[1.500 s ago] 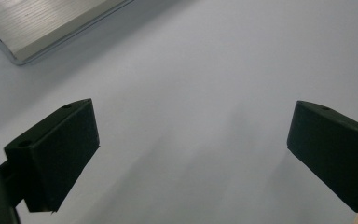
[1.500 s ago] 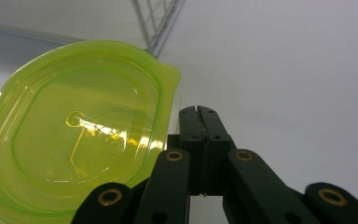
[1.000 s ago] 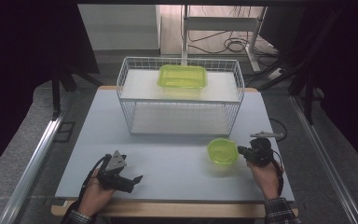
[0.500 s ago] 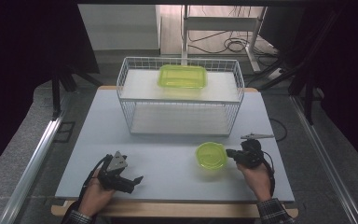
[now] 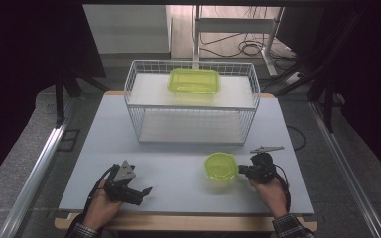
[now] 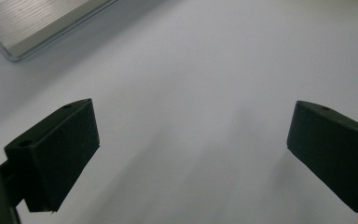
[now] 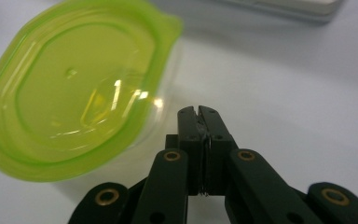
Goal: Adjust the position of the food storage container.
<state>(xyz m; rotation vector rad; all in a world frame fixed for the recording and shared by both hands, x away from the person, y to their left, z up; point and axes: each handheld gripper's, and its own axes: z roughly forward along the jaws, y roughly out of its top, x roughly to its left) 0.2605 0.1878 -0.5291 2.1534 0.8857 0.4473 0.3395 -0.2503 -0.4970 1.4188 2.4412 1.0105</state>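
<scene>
Green containers: I count two. One round green container (image 5: 221, 166) with its lid on sits on the table, near the front right; one rectangular green container (image 5: 194, 81) sits on the upper shelf of the wire rack.
Round green container, position: on the table top just left of the right gripper; in the right gripper view (image 7: 74, 88) it lies up and left of the jaw tips, with its rim close beside them. I cannot tell if they touch.
Right gripper (image 5: 242, 171): one, in my right hand, pointing left at the round container. Jaws pressed together in the right gripper view (image 7: 198, 110), nothing between them.
Left gripper (image 5: 144, 191): one, in my left hand at the front left of the table, well apart from both containers. Jaws spread wide in the left gripper view (image 6: 191, 140), bare table between them.
Wire rack (image 5: 139, 111): one, white, two levels, at the back centre of the table.
Table (image 5: 168, 163): one, pale grey top.
Hands: two, entering from the bottom edge.
</scene>
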